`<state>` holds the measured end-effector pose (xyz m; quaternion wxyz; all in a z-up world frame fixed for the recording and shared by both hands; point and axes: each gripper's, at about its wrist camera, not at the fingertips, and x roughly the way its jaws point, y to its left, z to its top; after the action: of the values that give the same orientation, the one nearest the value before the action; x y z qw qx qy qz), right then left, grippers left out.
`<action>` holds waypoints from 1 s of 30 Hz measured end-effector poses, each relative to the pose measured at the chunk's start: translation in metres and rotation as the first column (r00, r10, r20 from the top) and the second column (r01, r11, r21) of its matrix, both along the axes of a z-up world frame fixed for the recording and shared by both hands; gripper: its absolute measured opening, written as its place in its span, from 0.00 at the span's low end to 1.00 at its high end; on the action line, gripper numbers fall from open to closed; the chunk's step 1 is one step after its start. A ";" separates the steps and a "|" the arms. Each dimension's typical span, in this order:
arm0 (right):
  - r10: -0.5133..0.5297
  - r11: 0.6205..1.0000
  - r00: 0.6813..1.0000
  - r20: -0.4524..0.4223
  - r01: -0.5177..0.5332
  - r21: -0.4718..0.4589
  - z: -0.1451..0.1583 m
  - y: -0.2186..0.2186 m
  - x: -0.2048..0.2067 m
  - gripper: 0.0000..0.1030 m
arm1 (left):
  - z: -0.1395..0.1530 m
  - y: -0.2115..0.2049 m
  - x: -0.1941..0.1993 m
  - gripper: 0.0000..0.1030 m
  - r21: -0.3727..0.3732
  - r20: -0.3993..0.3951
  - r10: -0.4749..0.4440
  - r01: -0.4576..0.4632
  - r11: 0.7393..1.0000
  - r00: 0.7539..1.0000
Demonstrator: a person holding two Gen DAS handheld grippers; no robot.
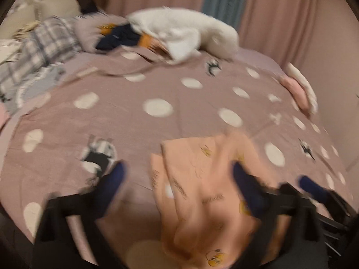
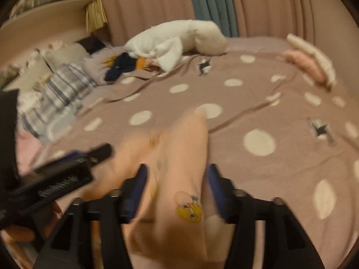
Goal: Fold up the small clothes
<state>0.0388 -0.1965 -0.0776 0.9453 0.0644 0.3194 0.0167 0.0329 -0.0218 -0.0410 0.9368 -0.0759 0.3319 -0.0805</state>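
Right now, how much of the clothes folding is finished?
A small folded stack sits at the bed's far edge. The peach garment is being worked between both open grippers, blurred. A loose pile by the pillows remains.

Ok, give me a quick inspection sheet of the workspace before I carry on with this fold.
Surface: bed under a mauve polka-dot duvet, lightly wrinkled.
Job's things: peach printed garment lies between both grippers' fingers, blurred by motion; fold state unclear.
Clutter: white plush goose at the far side, with a navy cloth beside it; plaid pillow far left; pink and white folded items at the far right edge.
Grippers: left gripper open, garment between its fingers; right gripper open, astride the garment.
Cables: nothing seen.
Surroundings: pink curtains with a blue-grey one among them behind the bed.
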 end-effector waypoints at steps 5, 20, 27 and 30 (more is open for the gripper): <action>-0.007 0.999 0.999 -0.031 0.008 0.047 0.004 -0.004 0.000 0.86 | -0.005 0.003 -0.004 1.00 0.080 -0.023 -0.061 0.062 0.995 0.998; -0.148 0.988 0.960 -0.237 0.151 -0.004 -0.013 -0.003 -0.008 0.98 | -0.028 0.006 -0.020 1.00 0.065 -0.112 -0.136 0.143 0.987 0.984; -0.143 0.990 0.962 -0.234 0.143 -0.018 -0.009 0.005 -0.010 0.98 | -0.030 0.013 -0.021 1.00 0.025 -0.129 -0.134 0.138 0.990 0.983; -0.136 0.990 0.963 -0.234 0.141 0.003 -0.008 0.004 -0.012 0.98 | -0.034 0.011 -0.021 1.00 0.039 -0.136 -0.126 0.133 0.990 0.983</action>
<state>0.0272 -0.1920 -0.0857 0.8994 0.0975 0.4227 -0.0539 0.0118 -0.0105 -0.0747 0.9069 -0.0368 0.3997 -0.1281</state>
